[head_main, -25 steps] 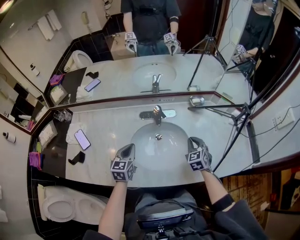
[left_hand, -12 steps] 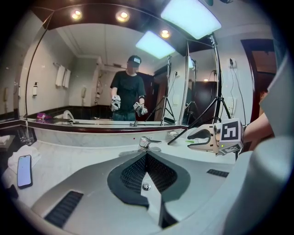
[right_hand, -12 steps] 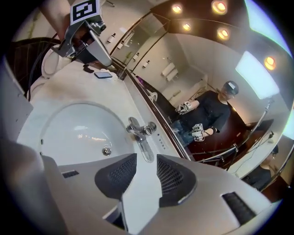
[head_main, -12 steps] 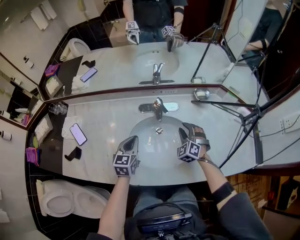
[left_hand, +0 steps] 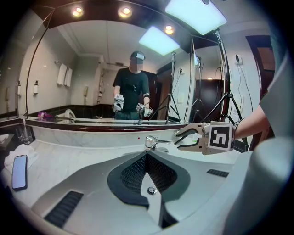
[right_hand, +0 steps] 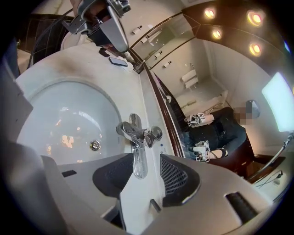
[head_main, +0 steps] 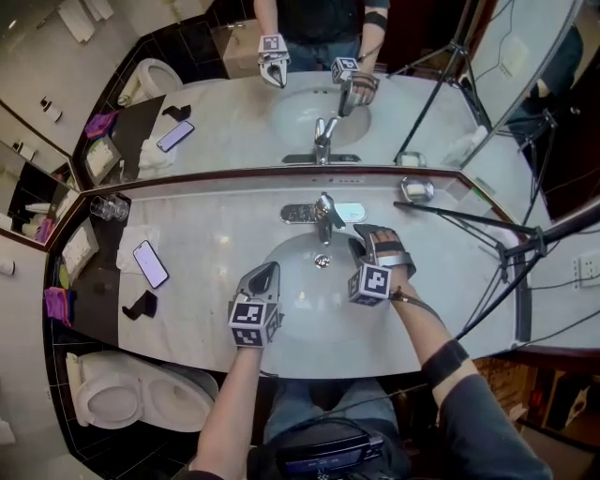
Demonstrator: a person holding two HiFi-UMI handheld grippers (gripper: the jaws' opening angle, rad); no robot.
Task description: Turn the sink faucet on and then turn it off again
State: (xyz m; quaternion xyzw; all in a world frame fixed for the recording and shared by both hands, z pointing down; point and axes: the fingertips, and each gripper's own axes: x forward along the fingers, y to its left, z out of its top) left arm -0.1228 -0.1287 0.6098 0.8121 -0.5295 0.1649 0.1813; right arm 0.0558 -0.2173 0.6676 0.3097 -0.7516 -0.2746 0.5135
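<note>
We see bright, even indoor light. In the left gripper view, round ceiling spots [left_hand: 123, 11] and a light panel [left_hand: 195, 13] glare at the top. Warm highlights glint on the basin [right_hand: 59, 133]. Both gripper views bow straight lines strongly and fall to black at their corners; the head view is sharp

Your pale marble counter [head_main: 216, 234] runs left to right, with a white basin [head_main: 298, 317] sunk into its middle and the chrome faucet [head_main: 323, 217] at the basin's far edge. To the left, a phone [head_main: 150, 263] lies face up, and glasses [head_main: 110, 207] stand in the far-left corner. At the far right, a metal dish [head_main: 415, 190] sits beside a tripod [head_main: 469, 217] leg.
</note>
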